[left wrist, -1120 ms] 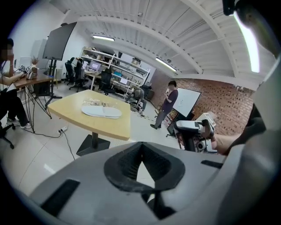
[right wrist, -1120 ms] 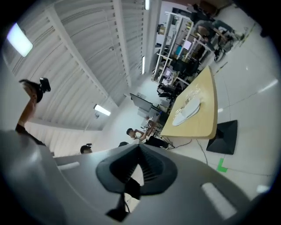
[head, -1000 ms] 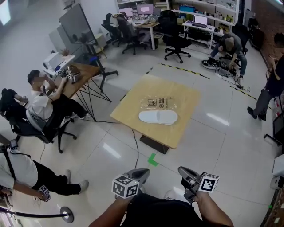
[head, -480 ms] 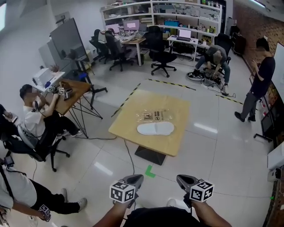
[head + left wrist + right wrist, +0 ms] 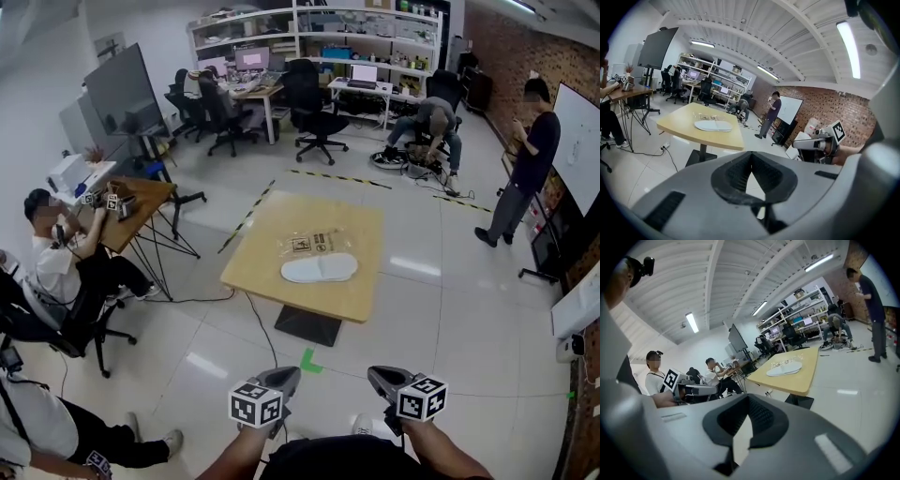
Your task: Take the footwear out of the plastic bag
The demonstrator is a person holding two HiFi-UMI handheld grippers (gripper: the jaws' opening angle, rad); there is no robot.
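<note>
Open floor (image 5: 441, 319) lies between us and the desk (image 5: 356, 300), crossed only by a cable (image 5: 265, 330) near the desk's left side. The desktop has free room all round the slipper (image 5: 319, 268) and plastic bag (image 5: 314, 243). A seated person (image 5: 54, 261) and a standing person (image 5: 527, 159) keep well apart from it.

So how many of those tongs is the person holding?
2: left tongs at the head view's lower left, right tongs at lower right, both shut and empty.
</note>
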